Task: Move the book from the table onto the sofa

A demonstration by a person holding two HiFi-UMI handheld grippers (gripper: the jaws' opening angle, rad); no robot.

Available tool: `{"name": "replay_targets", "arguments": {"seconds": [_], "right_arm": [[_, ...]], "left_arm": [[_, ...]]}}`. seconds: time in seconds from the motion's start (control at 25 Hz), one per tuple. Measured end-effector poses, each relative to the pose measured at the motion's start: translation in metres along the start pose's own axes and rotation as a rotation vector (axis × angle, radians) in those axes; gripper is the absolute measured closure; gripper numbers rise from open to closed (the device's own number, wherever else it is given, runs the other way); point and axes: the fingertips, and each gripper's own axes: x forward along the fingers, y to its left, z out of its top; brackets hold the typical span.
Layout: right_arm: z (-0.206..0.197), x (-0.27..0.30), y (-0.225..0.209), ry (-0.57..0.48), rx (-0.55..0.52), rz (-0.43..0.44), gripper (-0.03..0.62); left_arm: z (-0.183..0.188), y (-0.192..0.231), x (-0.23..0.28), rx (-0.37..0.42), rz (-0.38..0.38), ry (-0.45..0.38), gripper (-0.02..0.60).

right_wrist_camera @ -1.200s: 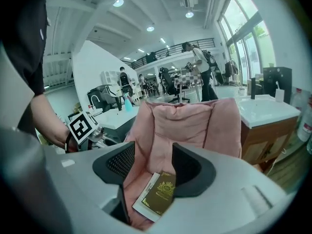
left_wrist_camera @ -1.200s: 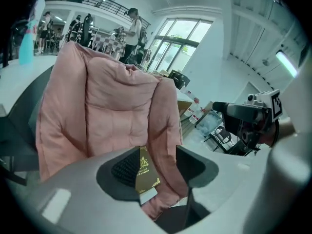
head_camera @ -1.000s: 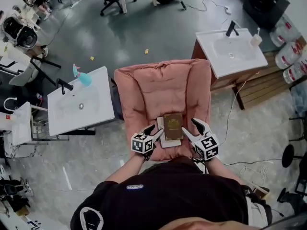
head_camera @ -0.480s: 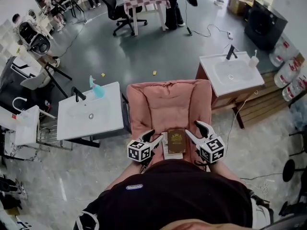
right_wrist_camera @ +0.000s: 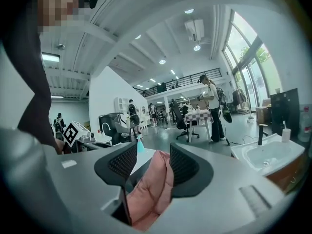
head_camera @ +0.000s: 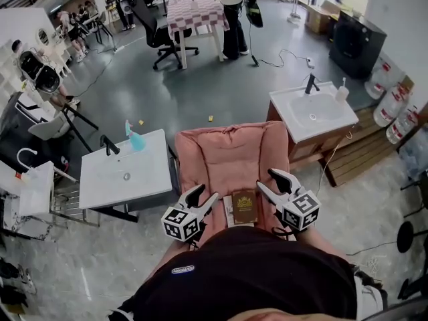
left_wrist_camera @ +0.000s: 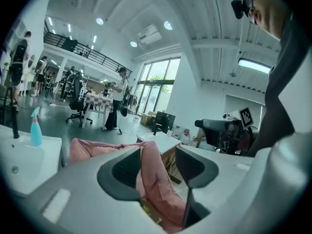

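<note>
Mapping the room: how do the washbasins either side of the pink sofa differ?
The left washbasin carries a blue spray bottle and stands on a thin dark frame; the right washbasin carries a small white bottle and sits on a wooden cabinet. Both are white with a black tap.

Salmon-pink sofa point(head_camera: 231, 154); brown book point(head_camera: 245, 206) with gold ornament. Black-and-white square markers on the left hand-held gripper point(head_camera: 205, 194) and right hand-held gripper point(head_camera: 265, 179). Upper centre of the frame, a checked tablecloth point(head_camera: 192, 9); at left, a turquoise spray bottle point(head_camera: 136, 139).
</note>
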Motion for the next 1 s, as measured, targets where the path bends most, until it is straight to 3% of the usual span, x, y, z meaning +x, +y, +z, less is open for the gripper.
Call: {"name": "replay_targets", "arguments": {"seconds": [0.48,0.8,1.0], "right_arm": [[0.026,-0.012,0.093,-0.088,0.010,0.059,0.375],[0.035,-0.034,0.159,-0.148,0.009,0.058,0.399],[0.036,-0.049,0.194,-0.193,-0.002,0.042,0.472]], "left_arm": [[0.030,-0.015,-0.109,0.069,0.002,-0.151,0.362],[0.028,-0.031,-0.183,0.108,-0.004,-0.193,0.379],[0.031,-0.034,-0.224,0.151,0.015,-0.244,0.477]]}}
